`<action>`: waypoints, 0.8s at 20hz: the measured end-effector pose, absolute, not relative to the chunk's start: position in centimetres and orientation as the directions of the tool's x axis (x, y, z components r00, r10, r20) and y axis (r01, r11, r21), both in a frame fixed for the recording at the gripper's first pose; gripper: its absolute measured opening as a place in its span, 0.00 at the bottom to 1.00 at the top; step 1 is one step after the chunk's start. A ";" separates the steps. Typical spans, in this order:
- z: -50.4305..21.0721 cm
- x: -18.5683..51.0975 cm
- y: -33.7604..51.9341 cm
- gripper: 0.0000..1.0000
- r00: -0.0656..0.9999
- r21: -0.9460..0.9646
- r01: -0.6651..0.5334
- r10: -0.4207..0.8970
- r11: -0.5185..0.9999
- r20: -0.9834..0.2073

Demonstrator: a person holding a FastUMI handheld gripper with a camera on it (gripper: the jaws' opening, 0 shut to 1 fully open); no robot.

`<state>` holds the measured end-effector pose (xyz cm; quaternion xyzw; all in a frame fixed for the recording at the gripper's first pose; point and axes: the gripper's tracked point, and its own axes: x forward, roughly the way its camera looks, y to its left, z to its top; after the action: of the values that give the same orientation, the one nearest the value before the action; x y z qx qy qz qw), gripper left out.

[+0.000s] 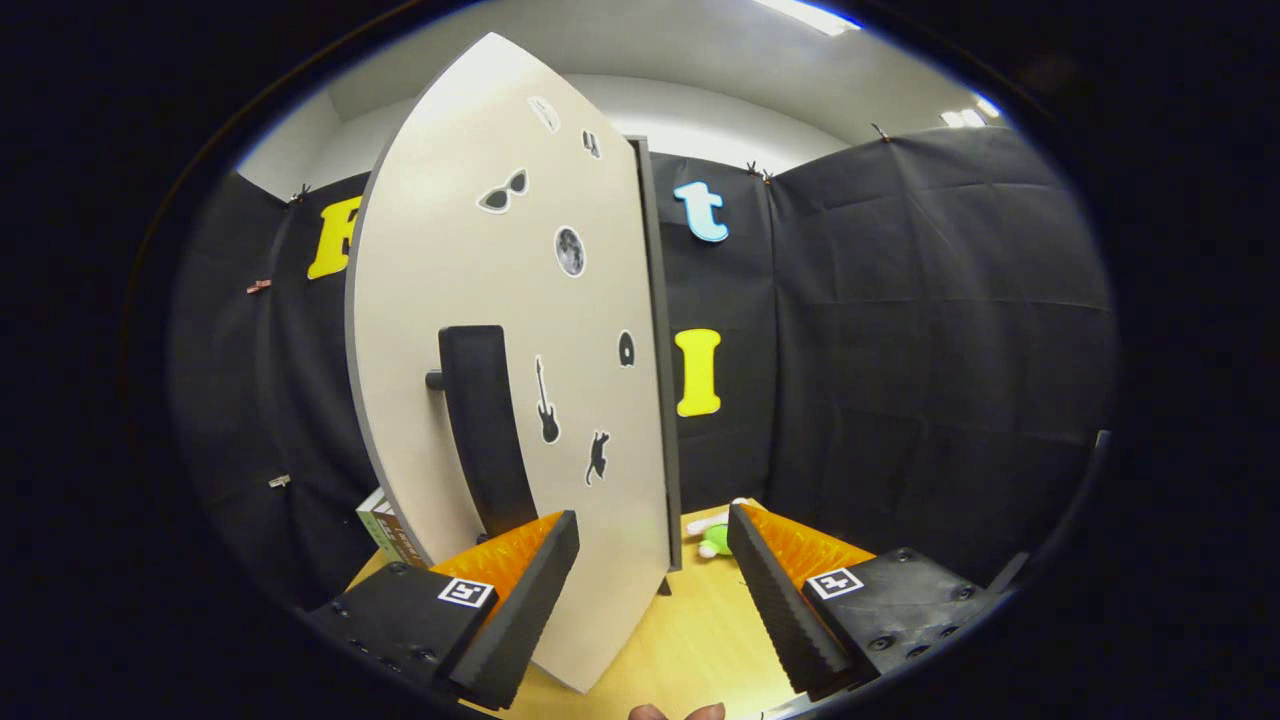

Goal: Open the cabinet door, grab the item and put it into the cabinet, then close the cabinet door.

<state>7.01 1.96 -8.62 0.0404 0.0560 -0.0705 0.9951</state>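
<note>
**Door swung out, tongs spread around its free edge**

The cabinet door stands swung toward us, its pale face dotted with small black stickers and its long axis running upright. Its black handle is a vertical bar on the left half of the panel, just above and ahead of the left finger. The tongs are spread wide, pinching nothing: the left finger sits in front of the door's face, the right finger lies out past the door's dark free edge, so the lower corner of the panel falls in the gap between them. Whether the left pad actually touches the door I cannot say for sure from this angle.

The item to stow looks to be the small green-and-white soft toy lying on the bench, beyond the door's edge and just ahead of the right finger, so it lies slightly right of the tongs' midline. A book peeks out low on the left behind the door.

The door seems open enough; the coming move, as I judge it, is a short reach forward and to the right, clearing the door's edge, to bring the toy between the fingers.
</note>
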 end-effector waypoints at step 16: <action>-9.6 10.1 14.7 0.98 0.985 0.070 -0.109 0.117 0.992 -0.128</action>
<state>10.07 14.66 -9.63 0.0313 0.0659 0.0566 0.9957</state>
